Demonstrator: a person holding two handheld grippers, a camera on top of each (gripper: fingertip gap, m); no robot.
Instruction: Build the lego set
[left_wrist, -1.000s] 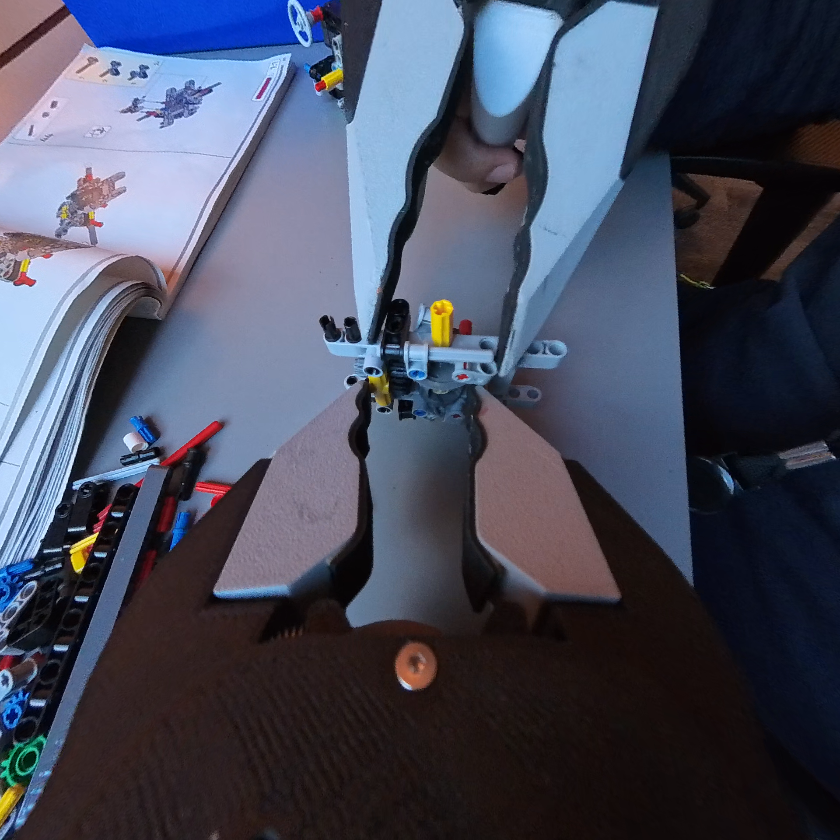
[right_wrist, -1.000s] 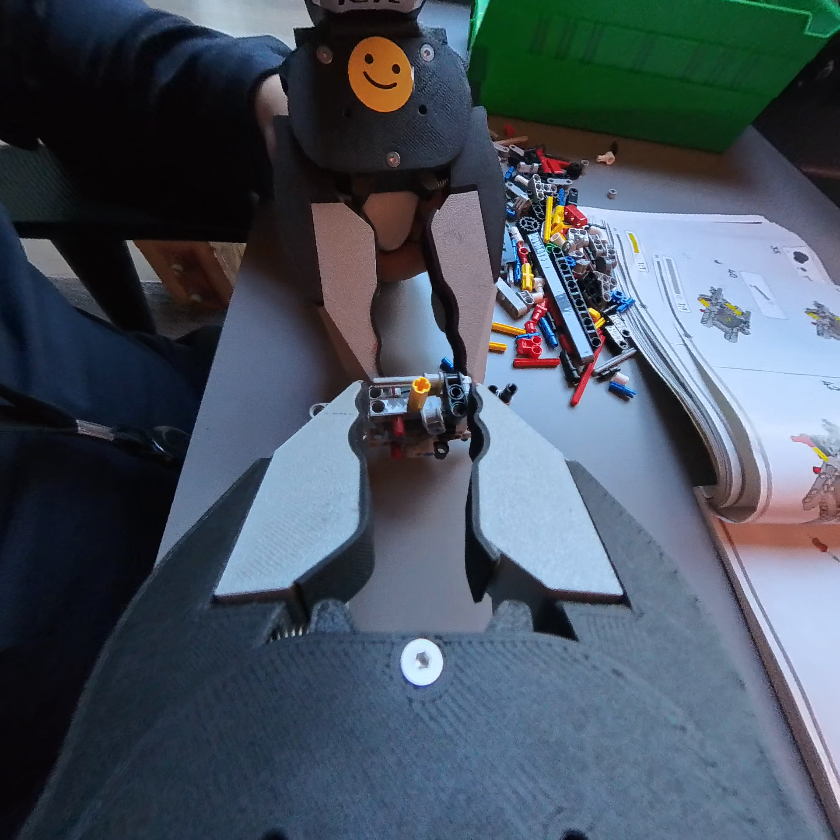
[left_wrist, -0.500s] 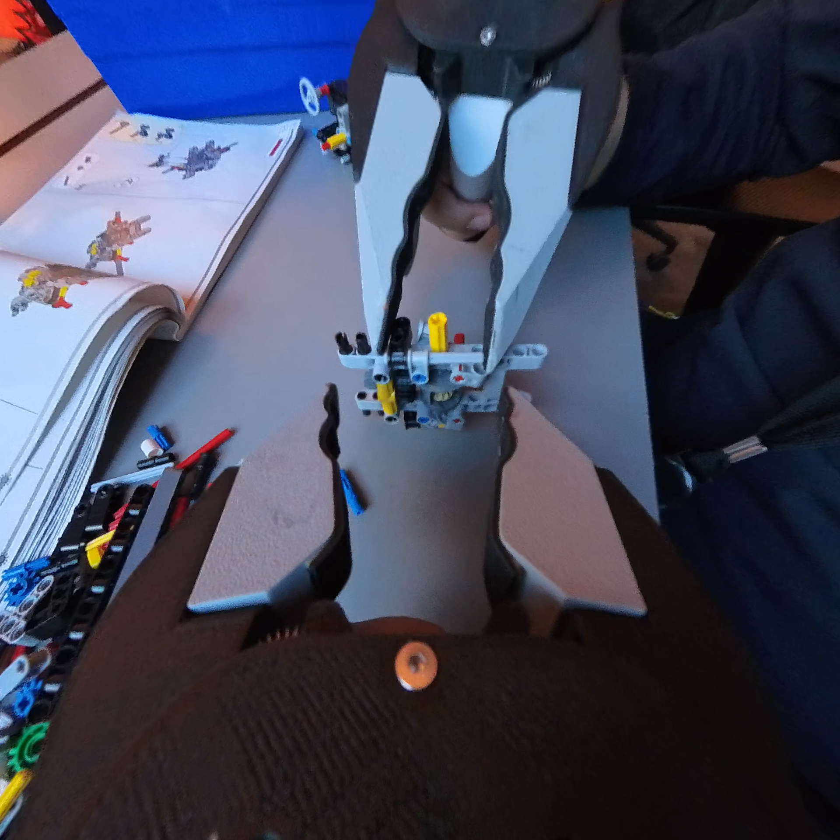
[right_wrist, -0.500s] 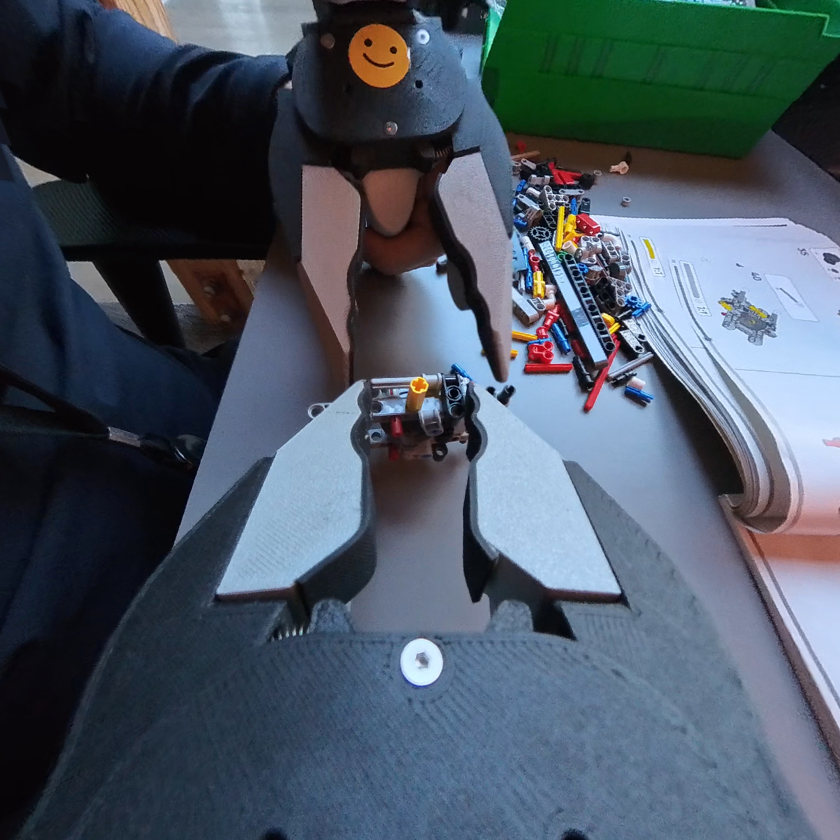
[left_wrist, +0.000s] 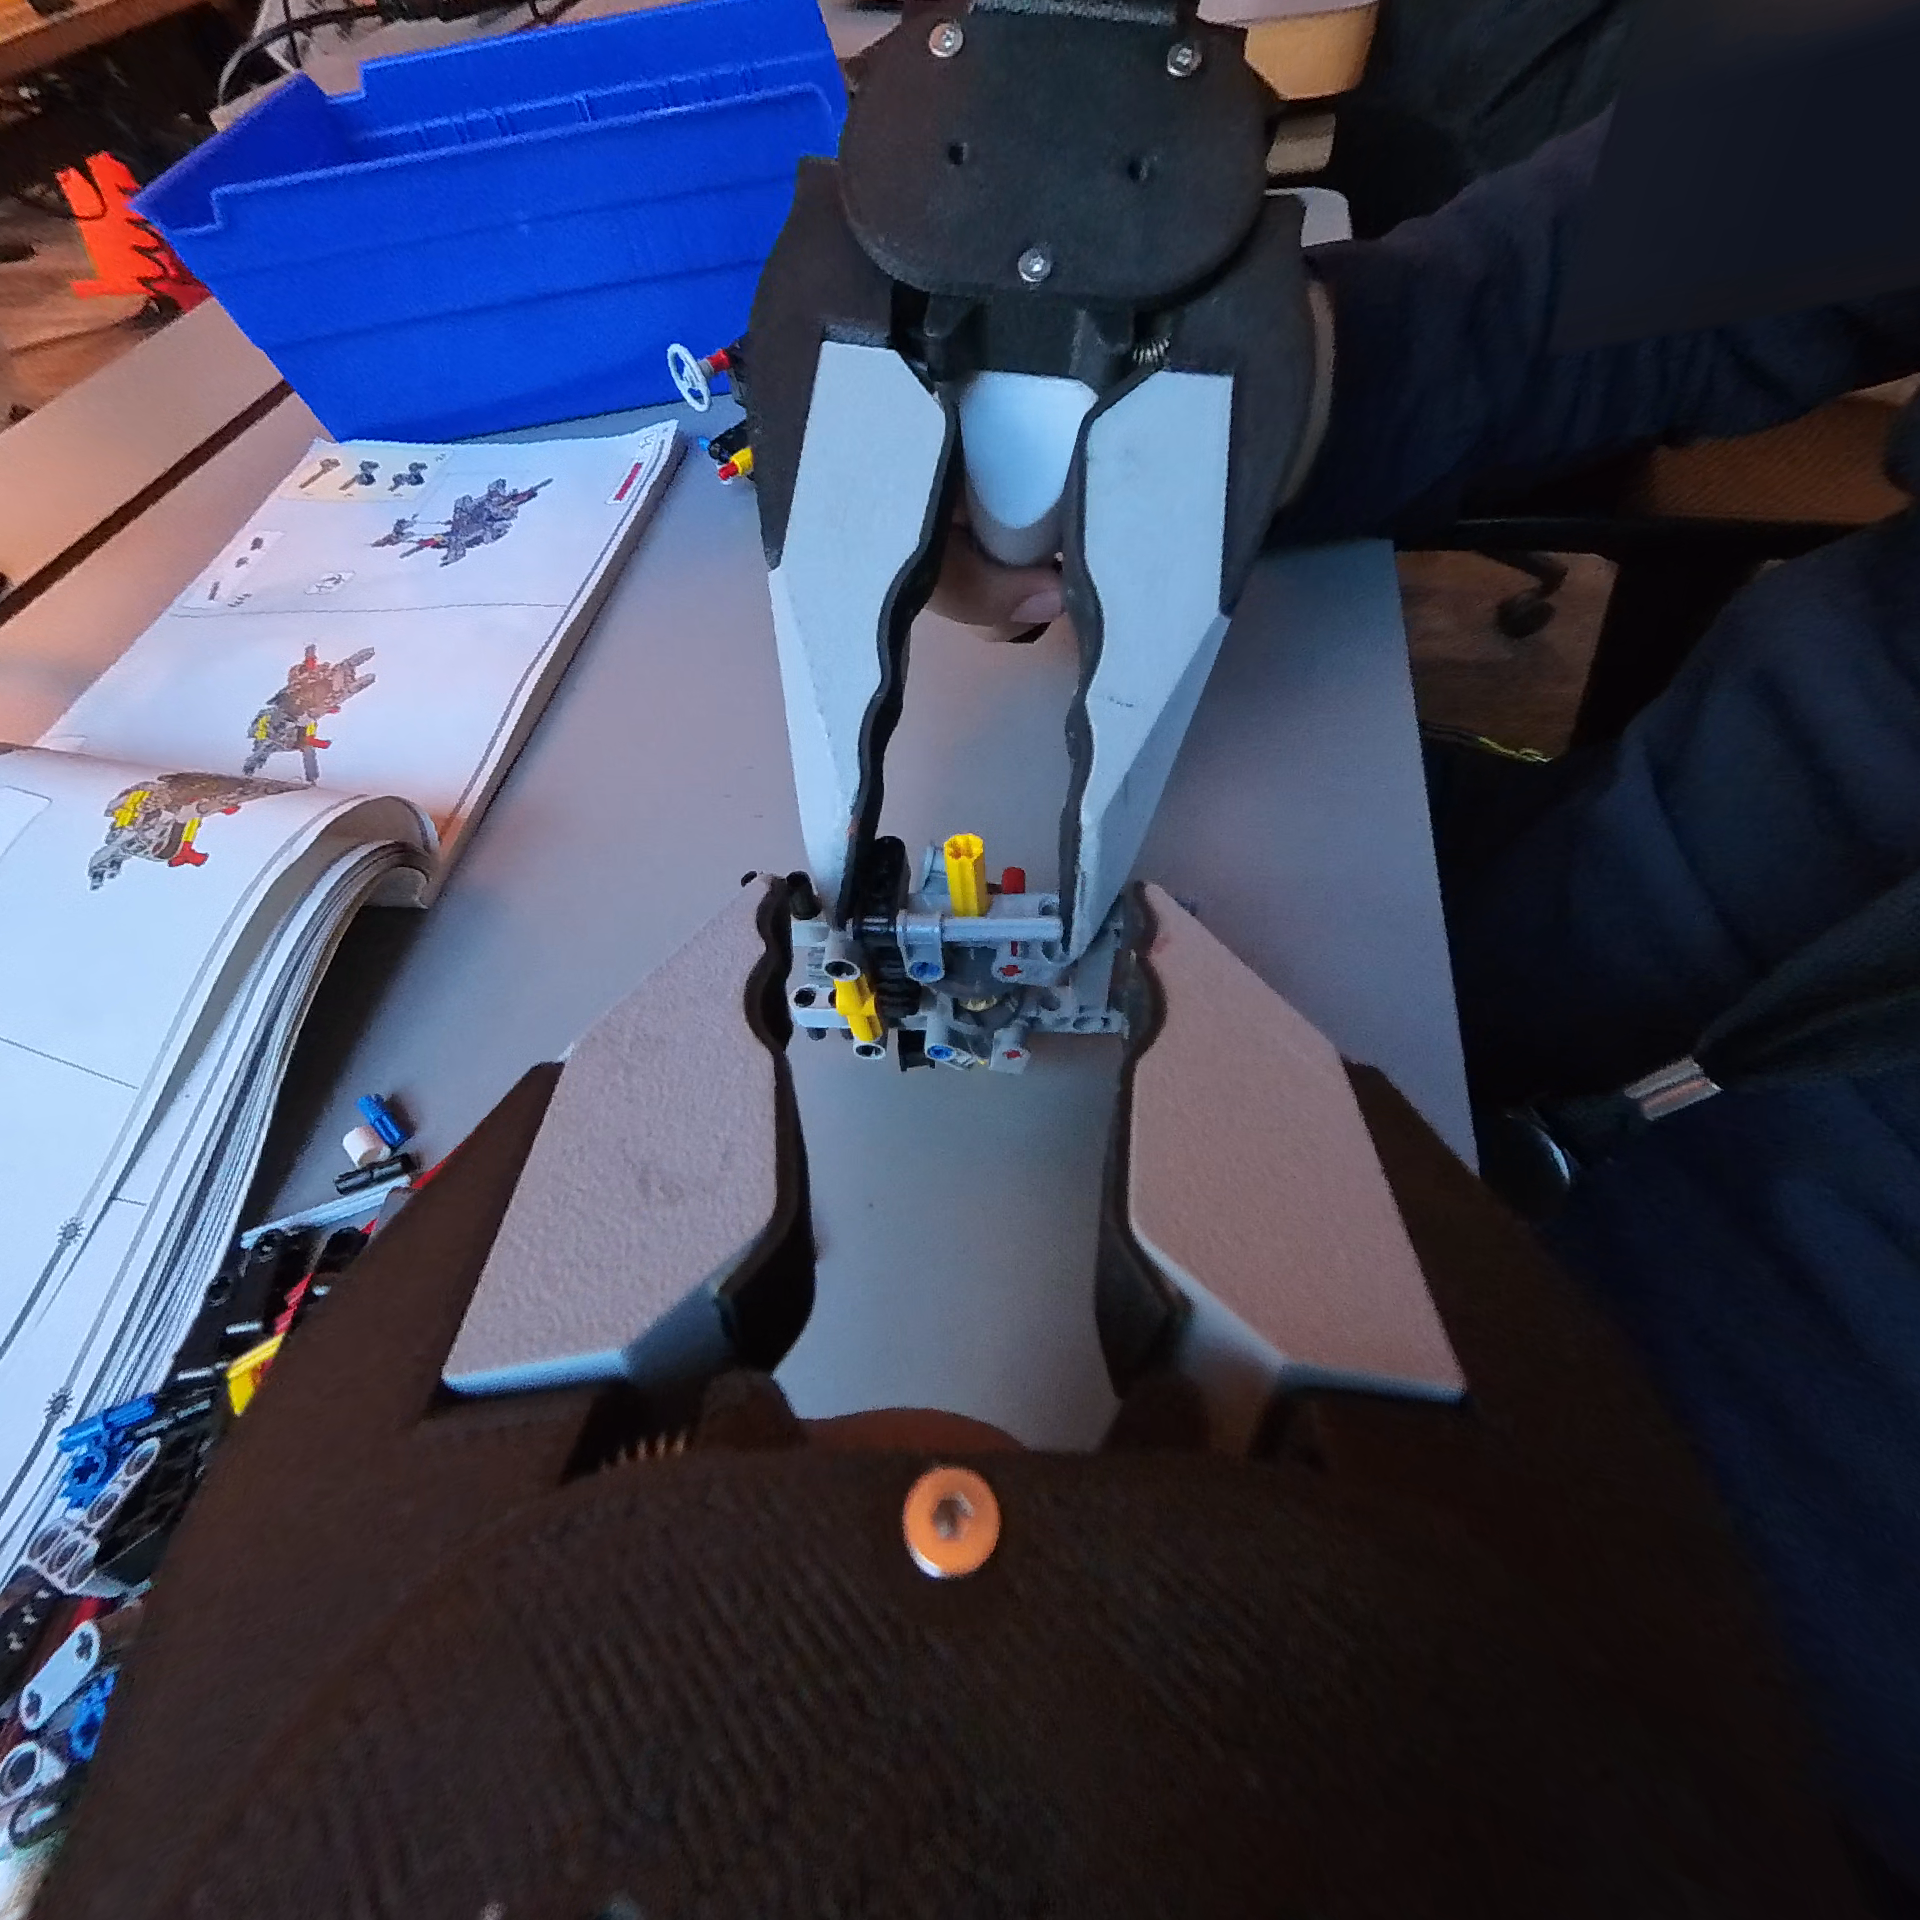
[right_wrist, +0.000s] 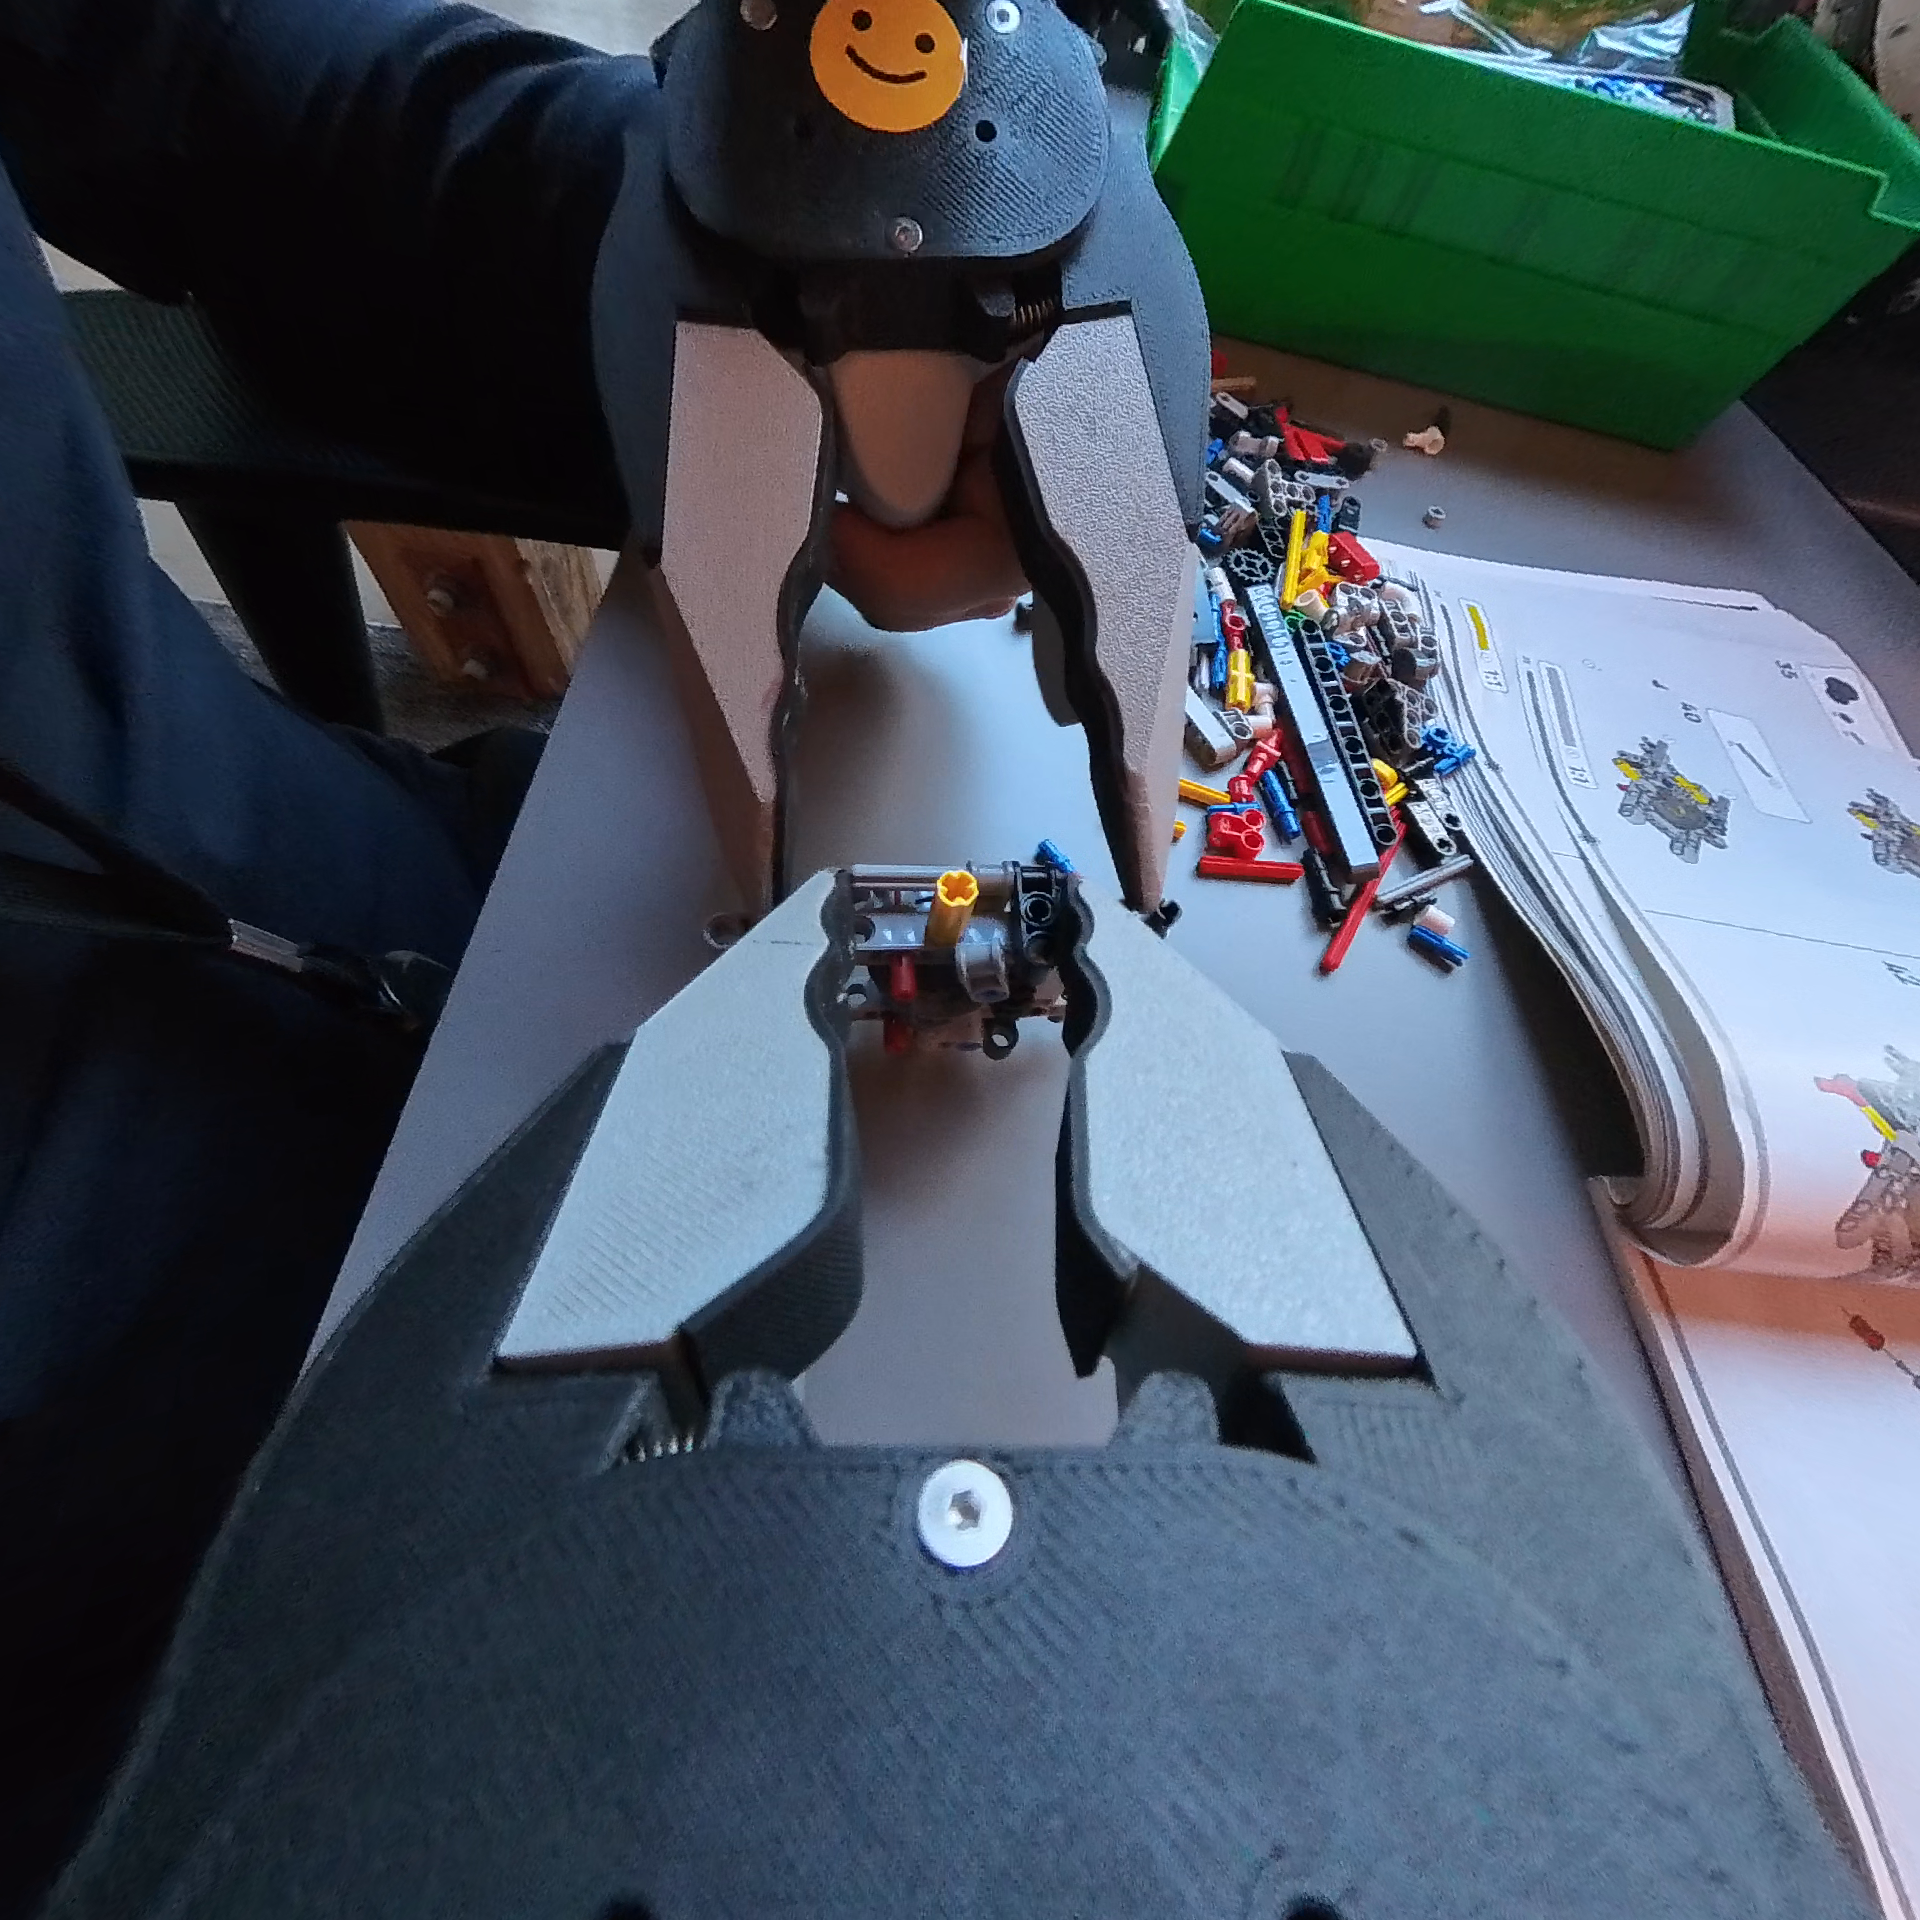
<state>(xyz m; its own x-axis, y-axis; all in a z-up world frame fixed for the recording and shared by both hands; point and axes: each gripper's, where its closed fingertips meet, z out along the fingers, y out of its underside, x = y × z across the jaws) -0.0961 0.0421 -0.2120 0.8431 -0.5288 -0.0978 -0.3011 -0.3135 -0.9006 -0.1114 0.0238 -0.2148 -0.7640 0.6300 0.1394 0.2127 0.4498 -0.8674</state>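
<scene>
A small brick assembly, grey and black with an upright yellow axle, sits low over the grey table. My right gripper is shut on it, both pads pressed on its sides. The assembly also shows in the right wrist view. In the left wrist view the right gripper comes in from the far side. My left gripper is open wide and straddles the lower part of the assembly, its pads close beside the sides. It faces me in the right wrist view.
A blue bin and an open instruction booklet lie left. Loose parts lie near the left gripper. A green bin, a pile of loose parts and the booklet show right. A person's dark sleeve is near.
My left gripper let go of the assembly, opened wide and drew back, then came forward around it again and narrowed a little. The right gripper kept its hold throughout.
</scene>
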